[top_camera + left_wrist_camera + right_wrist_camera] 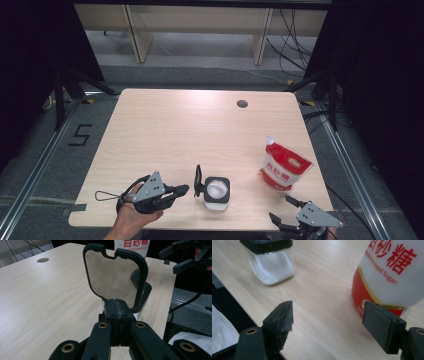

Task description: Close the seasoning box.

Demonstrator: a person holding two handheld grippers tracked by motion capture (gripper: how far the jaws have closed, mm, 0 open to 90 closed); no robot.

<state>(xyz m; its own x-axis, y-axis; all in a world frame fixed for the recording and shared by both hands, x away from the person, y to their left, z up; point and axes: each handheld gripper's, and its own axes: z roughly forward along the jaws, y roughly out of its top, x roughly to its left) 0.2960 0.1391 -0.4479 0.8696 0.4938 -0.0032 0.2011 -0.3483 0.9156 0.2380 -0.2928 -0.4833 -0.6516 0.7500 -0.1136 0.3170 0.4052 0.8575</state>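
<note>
My left gripper [186, 189] is clamped on the hinged black lid [113, 277] of a square glass jar [217, 192] of white granules, at 6 o'clock on the pale wood-grain surface [175, 130]. My right gripper [328, 322] gapes wide, holding nothing, before a glossy red-and-white pouch [282, 166] at 4 o'clock – printed "Granulated Sugar".
</note>
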